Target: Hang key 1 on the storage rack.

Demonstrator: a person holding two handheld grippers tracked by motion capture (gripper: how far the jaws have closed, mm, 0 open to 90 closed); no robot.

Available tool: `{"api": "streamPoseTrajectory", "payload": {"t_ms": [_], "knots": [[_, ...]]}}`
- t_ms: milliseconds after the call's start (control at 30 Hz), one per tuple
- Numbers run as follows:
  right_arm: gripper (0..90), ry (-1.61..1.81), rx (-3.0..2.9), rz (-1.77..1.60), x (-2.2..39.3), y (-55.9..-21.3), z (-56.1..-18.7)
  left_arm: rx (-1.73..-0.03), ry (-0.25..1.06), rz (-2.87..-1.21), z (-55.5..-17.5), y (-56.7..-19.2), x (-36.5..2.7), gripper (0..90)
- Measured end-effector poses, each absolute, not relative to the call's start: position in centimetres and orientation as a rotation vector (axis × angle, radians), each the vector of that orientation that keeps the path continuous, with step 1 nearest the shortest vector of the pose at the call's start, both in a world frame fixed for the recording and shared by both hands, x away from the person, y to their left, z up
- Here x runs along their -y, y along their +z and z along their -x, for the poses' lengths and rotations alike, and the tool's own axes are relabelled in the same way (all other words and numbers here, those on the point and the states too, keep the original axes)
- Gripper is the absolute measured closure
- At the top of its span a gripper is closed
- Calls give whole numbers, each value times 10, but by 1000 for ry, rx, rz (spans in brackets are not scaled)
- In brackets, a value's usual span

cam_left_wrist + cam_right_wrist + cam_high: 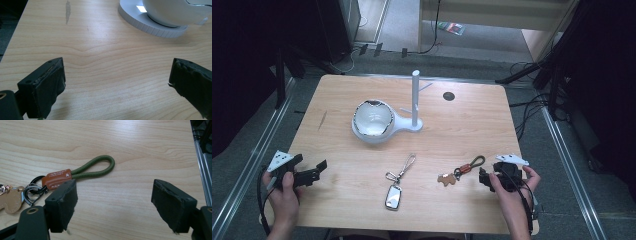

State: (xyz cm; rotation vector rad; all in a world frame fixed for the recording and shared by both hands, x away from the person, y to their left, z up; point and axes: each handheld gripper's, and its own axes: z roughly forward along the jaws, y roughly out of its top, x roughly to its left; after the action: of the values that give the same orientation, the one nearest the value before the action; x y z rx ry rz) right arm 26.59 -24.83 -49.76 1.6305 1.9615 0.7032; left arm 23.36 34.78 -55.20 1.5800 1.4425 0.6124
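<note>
Here, green-cord keychain (75, 173) — tan tag's writing unreadable.

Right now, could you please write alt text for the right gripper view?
The right gripper hovers with black jaws open over a light wooden table. Just beyond its jaws lies an olive-green cord loop keychain with an orange leather tab, dark metal rings and a tan leather charm.

bare table front-left, bowl stand (373, 131) mid-table
</note>
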Motion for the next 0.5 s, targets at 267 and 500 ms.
{"api": "streamPoseTrajectory", "payload": {"t_ms": [267,500], "knots": [[219,642,-2093,-1677,236,-493,-280,-1445,610,-1578,-234,-552,-348,11],[214,583,-2120,-1757,230,-491,-294,-1445,611,-1576,-234,-552,-348,11]]}}
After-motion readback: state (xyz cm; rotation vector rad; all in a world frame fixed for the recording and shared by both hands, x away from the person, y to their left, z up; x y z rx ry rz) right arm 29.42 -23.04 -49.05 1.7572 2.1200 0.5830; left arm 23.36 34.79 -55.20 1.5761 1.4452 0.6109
